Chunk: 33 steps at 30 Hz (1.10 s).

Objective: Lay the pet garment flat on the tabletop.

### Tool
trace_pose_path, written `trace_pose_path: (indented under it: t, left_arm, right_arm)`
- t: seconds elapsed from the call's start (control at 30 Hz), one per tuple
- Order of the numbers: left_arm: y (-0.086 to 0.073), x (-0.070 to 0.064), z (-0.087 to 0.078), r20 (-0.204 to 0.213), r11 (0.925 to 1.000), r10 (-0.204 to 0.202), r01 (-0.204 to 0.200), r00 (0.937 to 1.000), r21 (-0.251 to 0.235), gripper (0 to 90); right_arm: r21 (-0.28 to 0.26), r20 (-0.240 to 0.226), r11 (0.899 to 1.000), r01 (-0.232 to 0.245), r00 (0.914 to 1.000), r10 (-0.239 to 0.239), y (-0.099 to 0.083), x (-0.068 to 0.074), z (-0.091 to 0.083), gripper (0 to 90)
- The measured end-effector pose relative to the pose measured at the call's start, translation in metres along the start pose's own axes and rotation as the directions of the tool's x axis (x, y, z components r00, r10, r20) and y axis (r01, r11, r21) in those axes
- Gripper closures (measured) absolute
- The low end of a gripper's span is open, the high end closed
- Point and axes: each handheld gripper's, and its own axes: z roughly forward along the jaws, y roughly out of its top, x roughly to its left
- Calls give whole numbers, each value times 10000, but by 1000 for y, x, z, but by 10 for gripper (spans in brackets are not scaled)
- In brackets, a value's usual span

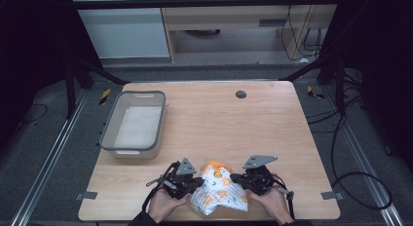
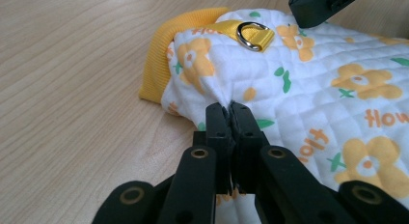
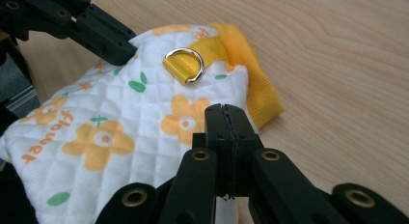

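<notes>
Two black tools grip the white quilted garment with orange flowers and a yellow ribbed collar (image 1: 218, 189) at the near edge of the wooden desk (image 1: 272, 133). The left tool (image 2: 230, 113) is clamped on a pinch of fabric; the right tool (image 3: 226, 115) is clamped on its edge near the collar. Both bites look shallow, so an uneven lift could pull the cloth free.
</notes>
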Motion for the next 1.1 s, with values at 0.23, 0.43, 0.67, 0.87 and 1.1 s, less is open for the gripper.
trace_pose_path:
  t: [0.23, 0.43, 0.67, 0.87, 1.1]
  left_arm:
    - [5, -1, -12, 34, 9976, -91, 93, 10000, -687, 881]
    - [19, -6, -32, -134, 9911, 188, -204, 9997, -1313, 881]
    - [51, -9, -54, -436, 9738, 437, -523, 9981, -2213, 881]
    - [73, -7, -67, -804, 9577, 406, -618, 9959, -2811, 881]
    - [100, 11, -63, -1594, 9412, -77, -467, 9872, -3347, 881]
  right_arm:
    - [-488, -20, 9988, 56, 10000, -57, 6, 2, -13, 900]
    - [-1210, 114, 9922, 292, 9995, -280, 19, 6, -32, 900]
    - [-2434, 727, 9683, 560, 9966, -394, 40, 10, -57, 900]
    - [-3540, 1285, 9336, 551, 9917, -98, 57, 7, -66, 900]
    - [-4108, 2105, 9093, 656, 9773, 245, 77, -4, -58, 900]
